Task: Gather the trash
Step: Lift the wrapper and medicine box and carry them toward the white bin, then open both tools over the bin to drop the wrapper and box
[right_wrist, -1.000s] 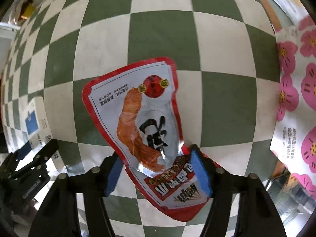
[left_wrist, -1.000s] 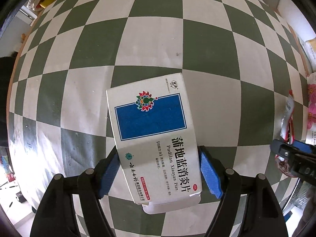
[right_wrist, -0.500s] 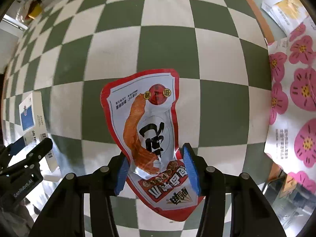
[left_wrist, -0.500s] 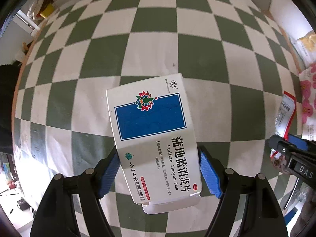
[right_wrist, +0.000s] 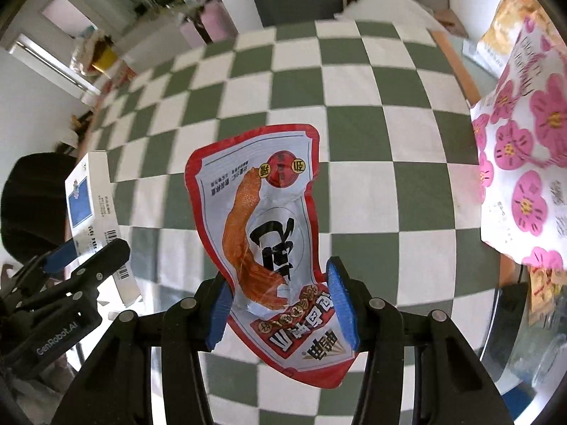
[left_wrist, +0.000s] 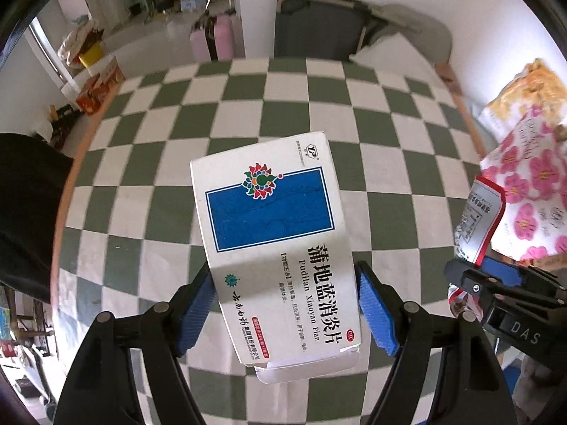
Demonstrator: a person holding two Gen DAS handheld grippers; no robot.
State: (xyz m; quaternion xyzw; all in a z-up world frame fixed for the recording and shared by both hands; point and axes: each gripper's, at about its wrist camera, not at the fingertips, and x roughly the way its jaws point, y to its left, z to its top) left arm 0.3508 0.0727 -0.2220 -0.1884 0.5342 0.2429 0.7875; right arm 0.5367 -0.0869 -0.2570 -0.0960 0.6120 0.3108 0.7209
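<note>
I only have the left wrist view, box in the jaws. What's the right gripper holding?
Observer: A red-edged snack pouch, pinched near its lower end by the right gripper.
Operator: Is it off the table?
Observer: It appears lifted above the checkered tablecloth.
Operator: Anything near it on the right?
Observer: A pink-flowered bag stands at the table's right edge.

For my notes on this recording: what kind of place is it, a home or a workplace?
Probably a lived-in home room, though I cannot be sure. A table with a green-and-white checked cloth, a folded cot against the wall, and pink suitcases on the floor suggest it.
</note>
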